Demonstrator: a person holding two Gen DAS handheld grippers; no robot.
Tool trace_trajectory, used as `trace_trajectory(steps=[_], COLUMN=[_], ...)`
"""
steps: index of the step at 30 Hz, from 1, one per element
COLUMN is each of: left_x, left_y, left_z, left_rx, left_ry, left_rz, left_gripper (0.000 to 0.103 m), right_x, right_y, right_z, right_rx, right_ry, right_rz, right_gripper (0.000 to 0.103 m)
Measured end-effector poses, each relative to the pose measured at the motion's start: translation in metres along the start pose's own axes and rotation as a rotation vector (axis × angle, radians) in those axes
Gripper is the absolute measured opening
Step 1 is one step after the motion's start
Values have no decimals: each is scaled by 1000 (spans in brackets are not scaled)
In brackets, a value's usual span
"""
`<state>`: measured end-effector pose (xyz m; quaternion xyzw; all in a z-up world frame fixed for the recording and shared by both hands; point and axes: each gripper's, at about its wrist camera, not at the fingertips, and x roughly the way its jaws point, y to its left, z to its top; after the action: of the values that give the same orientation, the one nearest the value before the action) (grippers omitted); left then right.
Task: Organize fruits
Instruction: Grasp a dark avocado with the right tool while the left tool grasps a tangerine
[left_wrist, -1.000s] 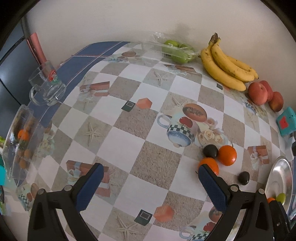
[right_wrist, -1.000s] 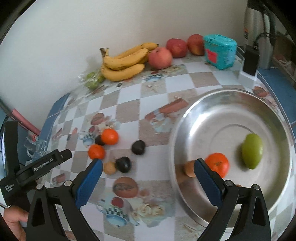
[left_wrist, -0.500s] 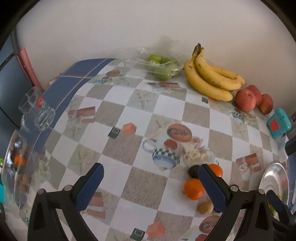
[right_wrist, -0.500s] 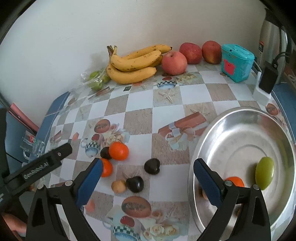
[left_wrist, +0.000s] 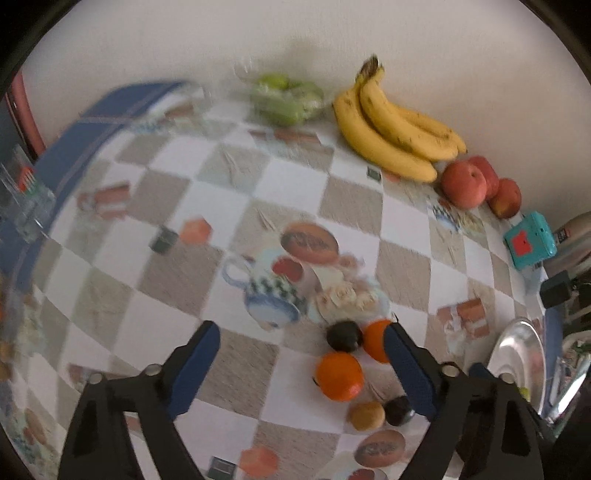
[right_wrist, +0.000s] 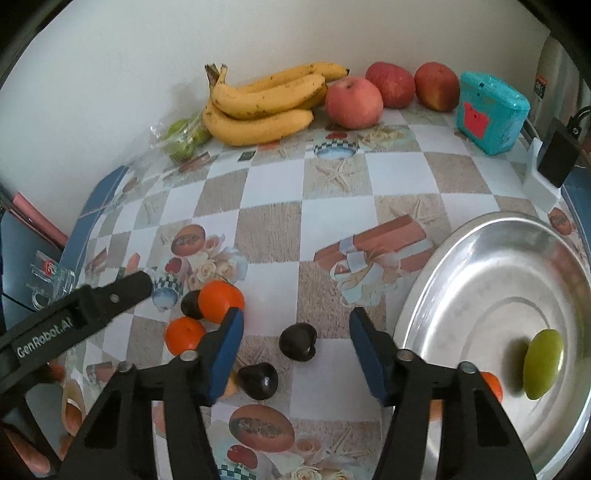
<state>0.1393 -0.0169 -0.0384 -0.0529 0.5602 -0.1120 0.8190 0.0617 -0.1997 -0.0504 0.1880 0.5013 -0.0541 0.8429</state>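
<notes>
My right gripper is open, its fingers on either side of a dark plum on the table. A second dark plum lies nearer. Two oranges and a third dark fruit lie to the left. A steel plate on the right holds a green fruit and an orange. My left gripper is open and empty above the table, with oranges and a dark plum by its right finger.
Bananas, three red apples and bagged green fruit line the wall. A teal box and a black charger stand at the back right. A glass mug sits at the left edge.
My right gripper has come down and forward to straddle the dark plum. My left gripper has shifted closer to the small fruit cluster.
</notes>
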Motion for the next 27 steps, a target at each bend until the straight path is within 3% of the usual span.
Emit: trace_trajectory(steps=[3, 8, 13, 19, 27], left_x=[11, 23, 29, 29, 29], left_y=[-1, -9, -12, -14, -16], left_z=[-6, -12, -15, -16, -16], left_rx=[-18, 4, 10, 15, 16], left_ry=[46, 88, 111, 121, 118], left_rz=[-43, -41, -52, -78, -82], left_gripper=[84, 72, 55, 39, 35], right_x=[5, 16, 21, 23, 23], right_y=[1, 0, 0, 2, 3], right_z=[-2, -7, -9, -10, -9], right_rx=[-8, -14, -15, -29, -36], right_ry=[19, 53, 68, 73, 74], right_rz=[-2, -7, -12, -18, -9], right_gripper=[54, 53, 50, 39, 27])
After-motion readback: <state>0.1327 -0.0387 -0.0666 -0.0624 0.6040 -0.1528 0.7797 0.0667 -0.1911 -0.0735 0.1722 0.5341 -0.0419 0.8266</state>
